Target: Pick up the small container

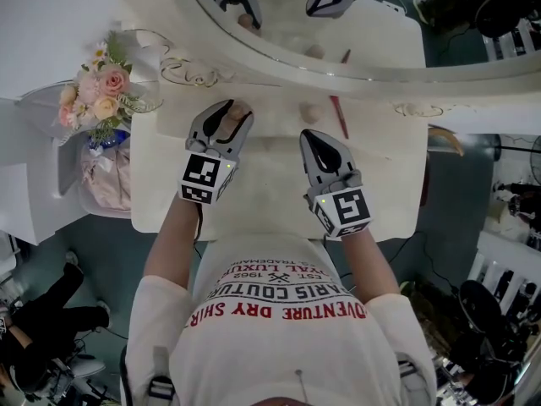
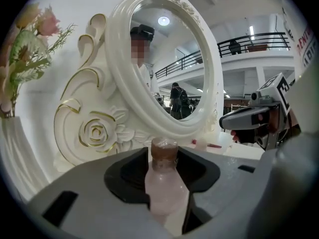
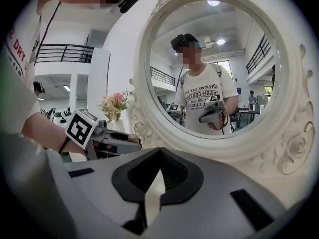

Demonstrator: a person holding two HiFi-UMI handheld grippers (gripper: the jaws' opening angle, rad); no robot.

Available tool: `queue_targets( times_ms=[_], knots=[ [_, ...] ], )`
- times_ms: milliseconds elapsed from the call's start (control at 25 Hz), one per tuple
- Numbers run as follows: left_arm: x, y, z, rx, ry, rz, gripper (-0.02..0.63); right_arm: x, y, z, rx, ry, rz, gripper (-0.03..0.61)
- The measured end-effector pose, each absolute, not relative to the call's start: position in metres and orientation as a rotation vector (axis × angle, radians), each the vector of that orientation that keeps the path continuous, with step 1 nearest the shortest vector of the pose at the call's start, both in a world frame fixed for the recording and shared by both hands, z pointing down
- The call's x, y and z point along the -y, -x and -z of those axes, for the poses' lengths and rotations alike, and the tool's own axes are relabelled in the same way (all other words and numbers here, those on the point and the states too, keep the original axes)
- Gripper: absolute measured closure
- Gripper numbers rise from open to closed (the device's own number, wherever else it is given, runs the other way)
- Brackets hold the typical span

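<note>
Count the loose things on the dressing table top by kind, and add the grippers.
bottle, between the left gripper's jaws: 1
small round pot: 1
red stick: 1
grippers: 2, the left gripper and the right gripper
Total: 5

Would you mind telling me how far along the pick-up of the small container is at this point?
Done: the left gripper is at the small container, which stands upright between its jaws. In hand: the jaws appear to press its sides, so the grip looks made. Left: the lift off the table; whether its base has cleared cannot be seen. The right gripper is shut and empty.
</note>
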State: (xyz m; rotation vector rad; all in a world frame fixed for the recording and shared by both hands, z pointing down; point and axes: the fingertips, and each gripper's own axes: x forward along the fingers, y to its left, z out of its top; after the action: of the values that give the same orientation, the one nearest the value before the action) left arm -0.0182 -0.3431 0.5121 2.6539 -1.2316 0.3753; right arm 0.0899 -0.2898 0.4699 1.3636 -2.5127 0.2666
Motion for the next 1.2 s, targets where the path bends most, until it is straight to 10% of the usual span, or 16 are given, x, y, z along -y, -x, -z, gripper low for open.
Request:
queue_targets(
  times_ms=[1200],
  knots=[
    [0.268,0.015,-0.45,1.268,-2.75,-0.318,0.469,0.25,-0.109,-0.436,2.539,-1.437,-0.195,0.58]
  ],
)
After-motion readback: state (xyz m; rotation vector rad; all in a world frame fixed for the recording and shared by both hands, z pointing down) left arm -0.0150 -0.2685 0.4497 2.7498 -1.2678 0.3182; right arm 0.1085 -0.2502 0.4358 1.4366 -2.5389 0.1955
